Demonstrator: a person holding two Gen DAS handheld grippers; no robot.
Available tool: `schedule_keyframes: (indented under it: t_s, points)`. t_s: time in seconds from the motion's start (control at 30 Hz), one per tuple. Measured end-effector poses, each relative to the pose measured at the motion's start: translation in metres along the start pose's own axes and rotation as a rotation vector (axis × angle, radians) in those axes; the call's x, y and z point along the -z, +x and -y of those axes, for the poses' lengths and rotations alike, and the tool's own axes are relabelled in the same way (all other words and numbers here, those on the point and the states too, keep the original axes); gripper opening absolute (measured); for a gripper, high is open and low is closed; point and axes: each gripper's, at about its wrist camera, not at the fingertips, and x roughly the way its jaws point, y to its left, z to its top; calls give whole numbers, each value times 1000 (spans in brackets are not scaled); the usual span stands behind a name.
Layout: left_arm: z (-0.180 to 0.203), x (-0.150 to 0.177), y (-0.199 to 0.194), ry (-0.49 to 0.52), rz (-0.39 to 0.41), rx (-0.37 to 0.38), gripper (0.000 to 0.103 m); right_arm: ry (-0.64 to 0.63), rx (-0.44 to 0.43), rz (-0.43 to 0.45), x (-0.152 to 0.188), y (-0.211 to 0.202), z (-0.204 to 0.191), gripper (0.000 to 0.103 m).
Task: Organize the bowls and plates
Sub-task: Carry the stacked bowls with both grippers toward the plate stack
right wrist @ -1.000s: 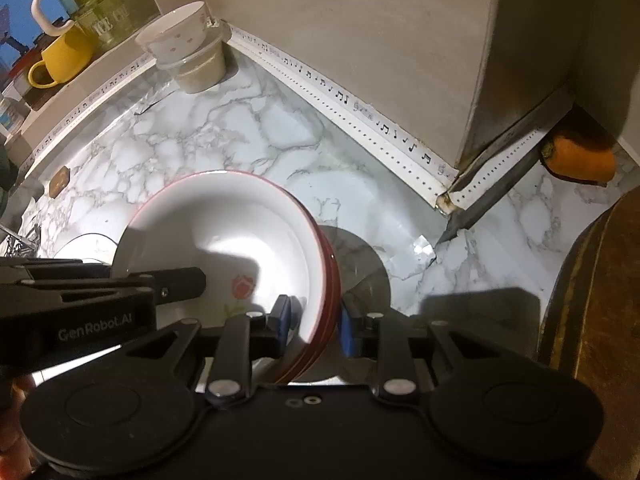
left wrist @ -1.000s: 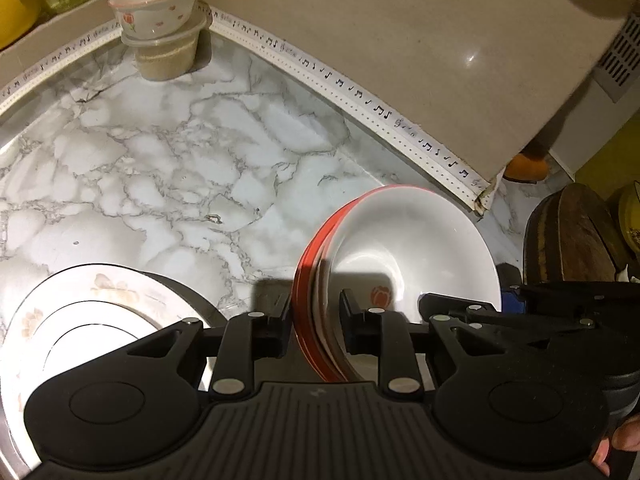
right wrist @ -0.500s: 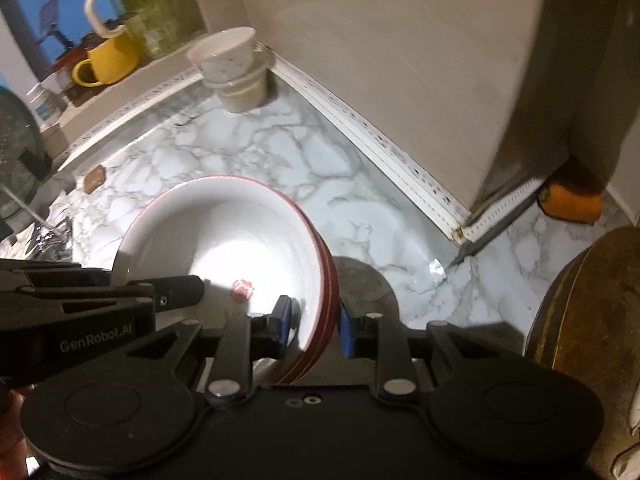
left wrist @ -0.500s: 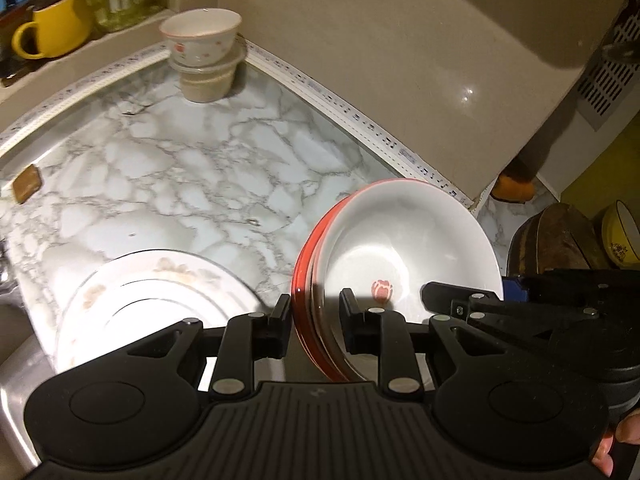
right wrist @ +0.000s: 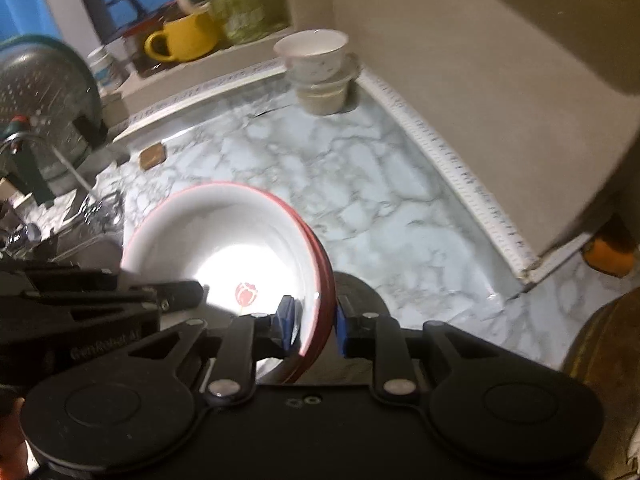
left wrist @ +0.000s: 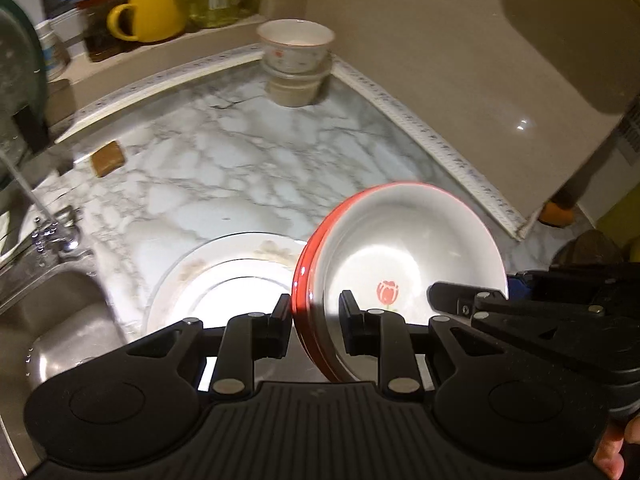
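Observation:
A stack of red-rimmed bowls [left wrist: 404,248], white inside with a red tulip mark, hangs above the marble counter [left wrist: 248,168]. My left gripper [left wrist: 315,312] is shut on the stack's left rim. My right gripper [right wrist: 313,320] is shut on its right rim; the stack also shows in the right wrist view [right wrist: 224,236]. A white plate stack [left wrist: 224,276] lies on the counter below and left of the bowls. A small white bowl sits on a beige cup [left wrist: 296,62] in the back corner.
A steel sink [left wrist: 52,320] with a tap is at the left. A yellow mug [left wrist: 152,14] and jars stand on the window ledge. A brown block [left wrist: 107,158] lies near the sink. An orange object [right wrist: 610,254] sits by the wall's right end. A metal colander [right wrist: 44,108] stands at the left.
Both grippers have lifted the bowl stack higher and drawn back; more of the counter, sink and window ledge has come into view. The plates now lie below the bowls.

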Motion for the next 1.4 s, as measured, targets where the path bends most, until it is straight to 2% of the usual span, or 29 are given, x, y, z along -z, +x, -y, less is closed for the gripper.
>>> schedule_keyframes:
  t_s: [0.23,0.3,0.33,0.37,0.43,0.53,1.03,1.27,1.4]
  points:
    - [-33,7,3,-44,-29,-52,23,-55,-44,-49,-1,22,-34,21]
    - [-38,9,2,-39,-22,-74,23,-71,-43,-53,-2,26,-41,17]
    - [-41,9,3,-41,-26,-87,23,-56,-69,-63,-2,28,-42,17]
    - [-43,10,4,-37,-20,-102,20,-55,-80,-67,-4,29,-45,17]
    - [-43,10,8,-11,-10,-112,24,-126,-50,-63,-3,35,-59,13]
    - [-44,11,11,13,-5,-130,24,-122,-70,-88,-4,40,-64,13]
    - [-70,-2,26,-22,-20,-70,23,-126,-98,-89,-19,54,-63,13]
    - [-78,-4,37,-38,-36,-75,23,-127,-100,-90,-26,63,-65,13]
    - [-84,-2,44,-48,-49,-68,23,-119,-98,-96,-30,68,-67,17]
